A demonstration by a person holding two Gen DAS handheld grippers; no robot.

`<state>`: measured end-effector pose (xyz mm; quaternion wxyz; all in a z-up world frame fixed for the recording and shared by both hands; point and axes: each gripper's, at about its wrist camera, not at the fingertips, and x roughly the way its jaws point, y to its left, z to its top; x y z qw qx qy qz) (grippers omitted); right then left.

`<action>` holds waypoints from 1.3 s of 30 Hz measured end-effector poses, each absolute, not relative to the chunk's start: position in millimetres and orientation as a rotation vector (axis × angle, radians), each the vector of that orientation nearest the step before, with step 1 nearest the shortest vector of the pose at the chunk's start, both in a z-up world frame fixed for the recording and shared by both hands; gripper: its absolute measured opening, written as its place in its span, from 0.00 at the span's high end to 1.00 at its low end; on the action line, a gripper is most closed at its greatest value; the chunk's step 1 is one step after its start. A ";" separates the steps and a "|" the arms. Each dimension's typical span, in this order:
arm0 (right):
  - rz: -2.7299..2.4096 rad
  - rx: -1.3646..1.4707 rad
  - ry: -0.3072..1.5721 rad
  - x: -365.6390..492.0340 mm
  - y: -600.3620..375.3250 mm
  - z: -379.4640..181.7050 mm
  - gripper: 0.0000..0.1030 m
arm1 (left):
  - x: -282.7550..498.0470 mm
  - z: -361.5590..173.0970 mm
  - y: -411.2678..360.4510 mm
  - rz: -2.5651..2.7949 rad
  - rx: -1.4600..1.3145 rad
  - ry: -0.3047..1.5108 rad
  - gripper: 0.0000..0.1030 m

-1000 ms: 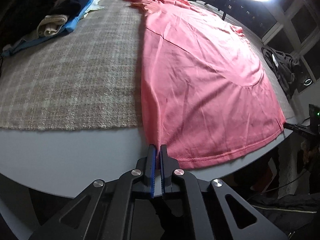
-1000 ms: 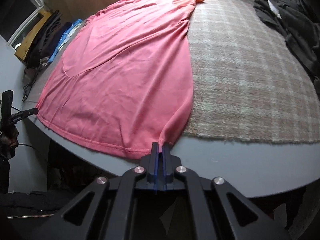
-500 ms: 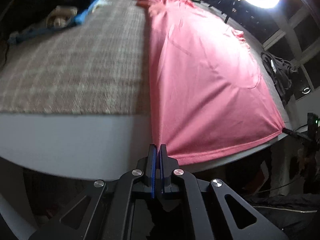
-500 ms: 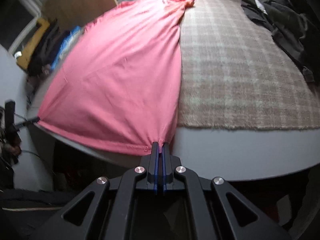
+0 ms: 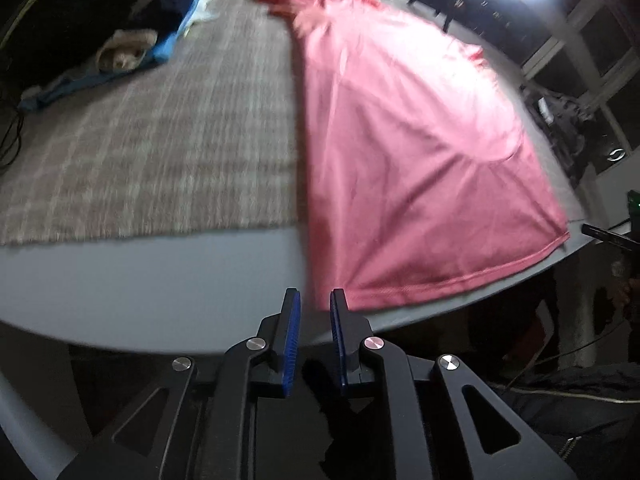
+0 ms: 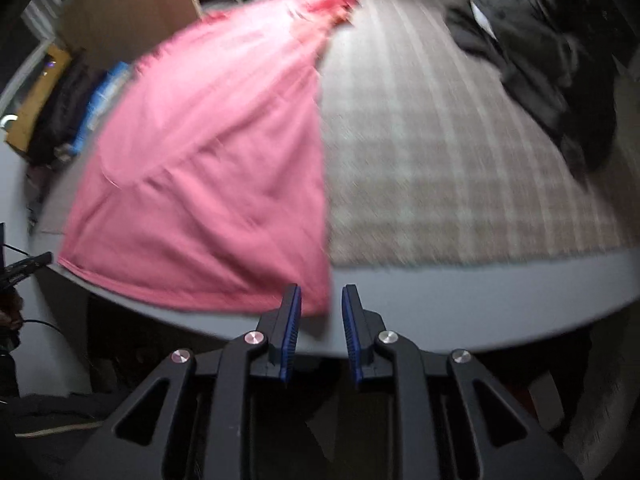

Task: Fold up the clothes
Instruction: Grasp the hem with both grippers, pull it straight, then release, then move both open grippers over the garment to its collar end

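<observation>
Now both grippers, left (image 5: 314, 308) and right (image 6: 320, 306), are opening empty at the table's (image 5: 140, 280) near edge, each beside a hem corner of the shirt (image 5: 400, 152), which runs lengthwise away.

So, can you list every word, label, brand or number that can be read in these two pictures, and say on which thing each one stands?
None can be read.
The pink shirt shows no print or label.
The checked blanket bears only its woven pattern.
The white patch on the dark clothes is too blurred to tell whether it carries text.
The small green light at the edge is no readable sign.
</observation>
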<state>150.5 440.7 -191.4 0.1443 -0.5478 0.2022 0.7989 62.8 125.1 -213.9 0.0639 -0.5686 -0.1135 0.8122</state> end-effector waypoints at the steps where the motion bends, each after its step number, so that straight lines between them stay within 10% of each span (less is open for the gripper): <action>1: 2.320 -1.580 0.574 142.7 439.1 -191.7 0.80 | 57.4 -213.5 127.9 2.449 -1.700 -0.331 0.83; 11: 2.231 -1.635 0.599 155.9 446.9 -230.8 0.58 | 52.3 -236.8 125.4 2.400 -1.783 -0.352 0.77; 13: 2.229 -1.639 0.624 158.0 446.6 -235.7 0.58 | 52.1 -237.8 124.3 2.384 -1.783 -0.363 0.98; 14: 2.235 -1.642 0.630 156.9 445.6 -237.4 0.59 | 51.2 -237.4 124.0 2.375 -1.776 -0.371 0.98; 16: 2.255 -1.651 0.645 150.7 442.3 -234.4 0.94 | 51.8 -230.8 122.7 2.392 -1.776 -0.351 0.99; 22: 2.115 -1.756 0.497 151.4 443.8 -231.2 0.97 | 69.2 -223.5 109.5 2.405 -1.856 -0.256 0.91; 34: 2.573 -1.291 0.424 101.9 513.7 -23.2 0.81 | -46.6 -12.6 61.7 2.719 -1.381 -0.037 0.84; 39: 2.698 -1.145 0.376 30.0 553.6 0.3 0.81 | -134.1 -9.4 86.6 2.759 -1.346 -0.001 0.79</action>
